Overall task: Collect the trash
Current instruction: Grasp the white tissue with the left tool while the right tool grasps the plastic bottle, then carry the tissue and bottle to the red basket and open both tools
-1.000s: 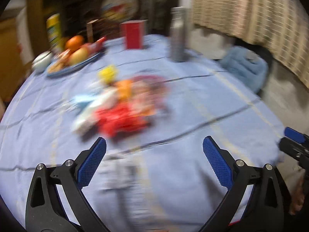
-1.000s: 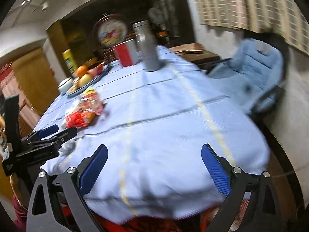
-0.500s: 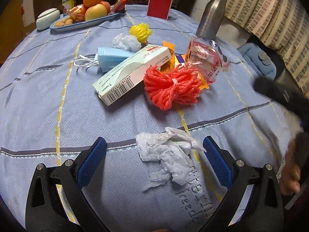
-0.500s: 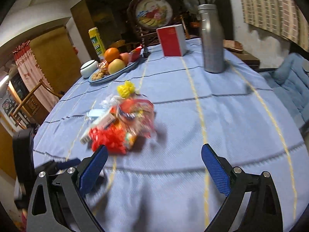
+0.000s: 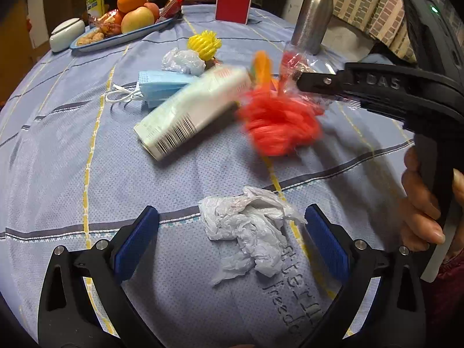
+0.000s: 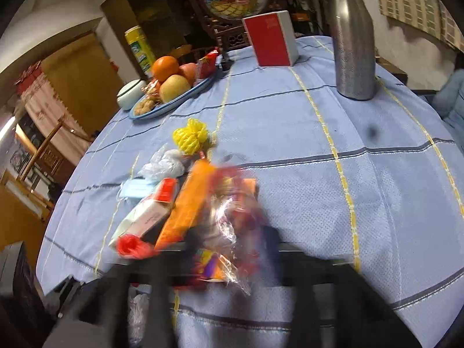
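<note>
My left gripper is open, its blue pads either side of a crumpled white tissue on the blue tablecloth. Beyond it lie a white carton, a red net bundle, a blue face mask, a yellow net ball and a plastic wad. My right gripper reaches in from the right and is closing on a clear snack wrapper. Its fingers are blurred in the right wrist view. An orange packet lies beside the wrapper.
A steel bottle, a red box, a fruit plate and a white lidded bowl stand at the far side. A blue padded chair is at the right.
My right gripper has swung in over the pile and its jaws have come together at the clear wrapper. The red bundle and carton are shifting. My left gripper stays over the tissue.
</note>
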Demonstrator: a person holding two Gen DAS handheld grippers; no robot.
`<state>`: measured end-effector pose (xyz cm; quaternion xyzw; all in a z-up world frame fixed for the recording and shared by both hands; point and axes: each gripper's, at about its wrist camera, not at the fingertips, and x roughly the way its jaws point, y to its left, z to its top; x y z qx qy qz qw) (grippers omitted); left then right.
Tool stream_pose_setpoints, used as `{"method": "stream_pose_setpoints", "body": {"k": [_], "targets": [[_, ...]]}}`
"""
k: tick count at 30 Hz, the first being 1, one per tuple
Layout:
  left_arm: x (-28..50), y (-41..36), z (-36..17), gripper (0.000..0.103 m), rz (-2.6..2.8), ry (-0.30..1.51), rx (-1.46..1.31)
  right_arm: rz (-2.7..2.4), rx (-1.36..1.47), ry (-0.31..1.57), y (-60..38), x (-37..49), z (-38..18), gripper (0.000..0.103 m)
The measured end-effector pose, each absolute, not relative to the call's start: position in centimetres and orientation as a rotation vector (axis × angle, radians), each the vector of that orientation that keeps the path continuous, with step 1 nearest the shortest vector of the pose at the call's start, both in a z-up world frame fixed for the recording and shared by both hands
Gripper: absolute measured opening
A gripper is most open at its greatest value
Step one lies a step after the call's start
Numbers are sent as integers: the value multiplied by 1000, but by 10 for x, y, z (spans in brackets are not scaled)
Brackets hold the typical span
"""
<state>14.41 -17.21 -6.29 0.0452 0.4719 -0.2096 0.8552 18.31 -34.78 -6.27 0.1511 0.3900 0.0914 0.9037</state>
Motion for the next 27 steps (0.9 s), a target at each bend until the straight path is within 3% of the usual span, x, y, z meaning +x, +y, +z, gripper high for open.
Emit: {"method": "stream_pose_setpoints", "body": {"k": [9,18,20,27], "targets": [[125,-165,-51,93,-520,907,72,104,299,643,-384,123,-23,14],[128,-173,-53,63,-527,916,99,69,329,640,-408,94,-32,16],[127,-174,-52,46,-535,916,106,63,333,633,-411,88,-31,16],[113,-174,-32,35,-597,846,81,11,334,579,-433,54,-20,16]]}}
